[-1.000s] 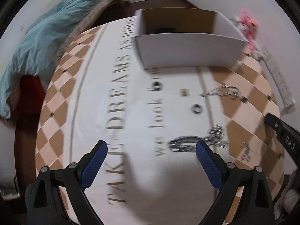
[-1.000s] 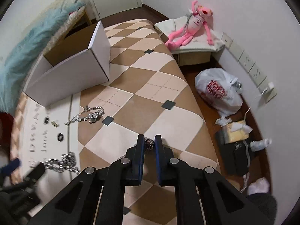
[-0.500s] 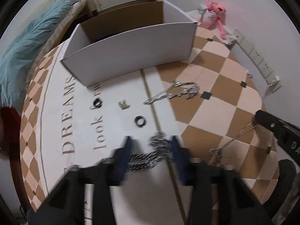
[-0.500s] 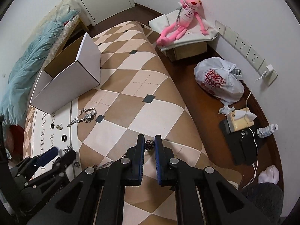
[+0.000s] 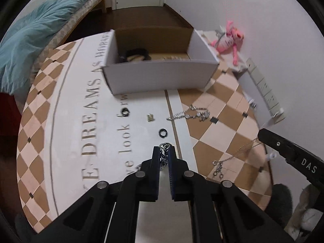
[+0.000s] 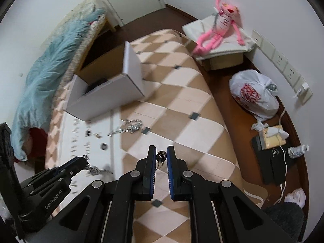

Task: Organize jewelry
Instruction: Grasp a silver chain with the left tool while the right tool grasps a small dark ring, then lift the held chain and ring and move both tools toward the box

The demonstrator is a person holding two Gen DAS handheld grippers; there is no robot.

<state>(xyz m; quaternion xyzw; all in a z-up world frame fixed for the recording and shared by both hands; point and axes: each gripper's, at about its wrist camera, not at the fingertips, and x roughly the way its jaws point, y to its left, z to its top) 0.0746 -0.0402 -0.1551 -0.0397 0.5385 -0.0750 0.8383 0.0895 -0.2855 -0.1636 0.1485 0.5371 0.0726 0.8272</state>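
— Left wrist view: chunky chain (image 5: 164, 155) pinched between the closed fingers of the left gripper (image 5: 164, 158), lifted over the white band of the cloth (image 5: 66, 109).

— Right wrist view: small pendant (image 6: 161, 156) clamped in the right gripper (image 6: 161, 158), thin chain (image 5: 237, 155) trailing down to the checkered part, charms (image 5: 218, 169) lying on it.

— Loose pieces?

— Black ring (image 5: 163, 133) just ahead of the left tips; second ring (image 5: 125, 112) on the lettering; small gold piece (image 5: 150, 117) between them; silver necklace (image 5: 190, 114) across the band's edge.

— Beyond those?

— Open white box (image 5: 162, 77) at the far end, something dark inside (image 5: 134, 54). Pink plush (image 6: 218, 30) on a low stand by the wall, white bag (image 6: 253, 95) on the floor, teal blanket (image 6: 50, 64) on the bed.
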